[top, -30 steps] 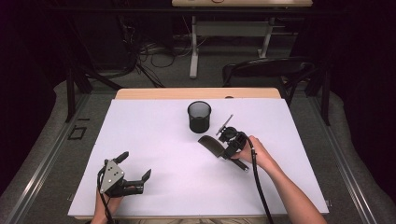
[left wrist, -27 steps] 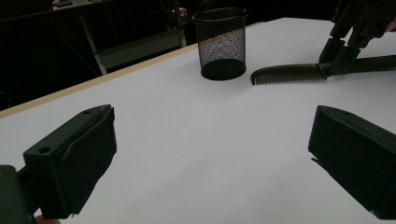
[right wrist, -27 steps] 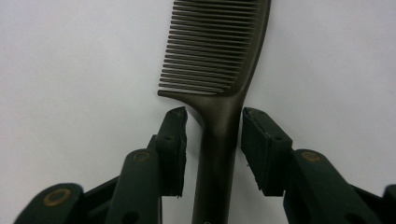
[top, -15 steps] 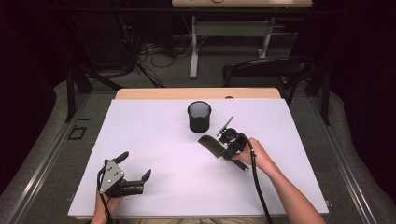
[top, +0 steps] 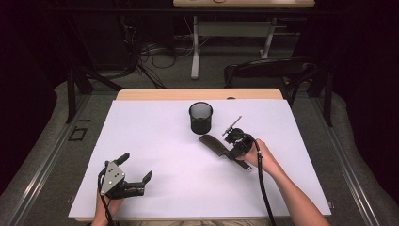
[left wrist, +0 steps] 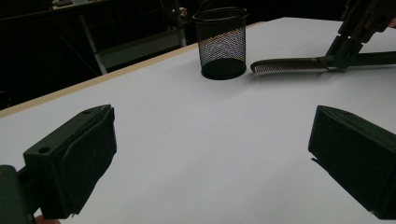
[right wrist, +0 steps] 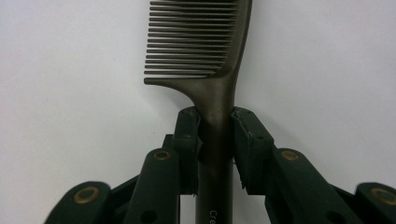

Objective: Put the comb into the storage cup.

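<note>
**Comb gripped by its handle**

The right gripper, its jaws having just been closing, clamps the handle of the dark comb lying mid-table, just right of the black mesh pen cup. The handle's lettering reads "Cre", then is cut off. The left gripper rests wide open near the table's front-left corner.

- The comb is lying flat on the white worktop, at about 5 o'clock from the black mesh cup and just beside it.
- It is showing as a dark, brownish-black comb with one row of fine teeth running down one edge and a narrow handle bearing pale lettering.
- Its toothed end is pointing toward 10 o'clock in the high view, and its handle is sitting gripped between the jaws of the right gripper.
</note>
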Available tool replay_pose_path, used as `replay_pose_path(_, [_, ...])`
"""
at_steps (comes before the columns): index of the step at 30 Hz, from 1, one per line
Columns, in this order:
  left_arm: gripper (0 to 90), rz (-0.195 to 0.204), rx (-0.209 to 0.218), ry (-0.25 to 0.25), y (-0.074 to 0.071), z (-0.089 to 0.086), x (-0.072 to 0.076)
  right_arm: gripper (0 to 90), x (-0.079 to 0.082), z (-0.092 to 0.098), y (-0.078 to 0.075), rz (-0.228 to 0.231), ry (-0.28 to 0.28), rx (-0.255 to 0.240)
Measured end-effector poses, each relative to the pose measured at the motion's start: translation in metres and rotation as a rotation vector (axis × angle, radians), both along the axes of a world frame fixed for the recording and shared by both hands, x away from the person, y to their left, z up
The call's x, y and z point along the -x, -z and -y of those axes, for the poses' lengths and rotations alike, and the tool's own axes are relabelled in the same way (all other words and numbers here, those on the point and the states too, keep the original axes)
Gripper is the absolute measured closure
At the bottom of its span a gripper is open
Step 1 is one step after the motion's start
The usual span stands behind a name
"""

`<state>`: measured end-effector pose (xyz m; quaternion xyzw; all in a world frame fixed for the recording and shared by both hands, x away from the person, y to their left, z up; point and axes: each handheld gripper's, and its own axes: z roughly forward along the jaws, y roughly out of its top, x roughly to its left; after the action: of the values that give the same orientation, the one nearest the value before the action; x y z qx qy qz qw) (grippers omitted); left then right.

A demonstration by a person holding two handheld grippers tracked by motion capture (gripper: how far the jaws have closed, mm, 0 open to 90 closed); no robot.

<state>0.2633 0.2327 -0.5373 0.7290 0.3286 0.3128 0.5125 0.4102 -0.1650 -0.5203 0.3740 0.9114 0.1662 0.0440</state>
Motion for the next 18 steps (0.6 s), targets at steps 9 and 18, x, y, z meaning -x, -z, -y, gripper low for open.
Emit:
replay_pose_path(9, [1.2, 0.0, 0.0, -0.002, 0.0, 0.0, 0.0, 72.7, 0.006, 0.014, -0.01, 0.029, 0.006, -0.051])
replay_pose_path(18, [1.2, 0.001, 0.001, -0.002, 0.0, 0.0, 0.0, 72.8, 0.008, 0.025, -0.018, 0.071, 0.0, -0.107])
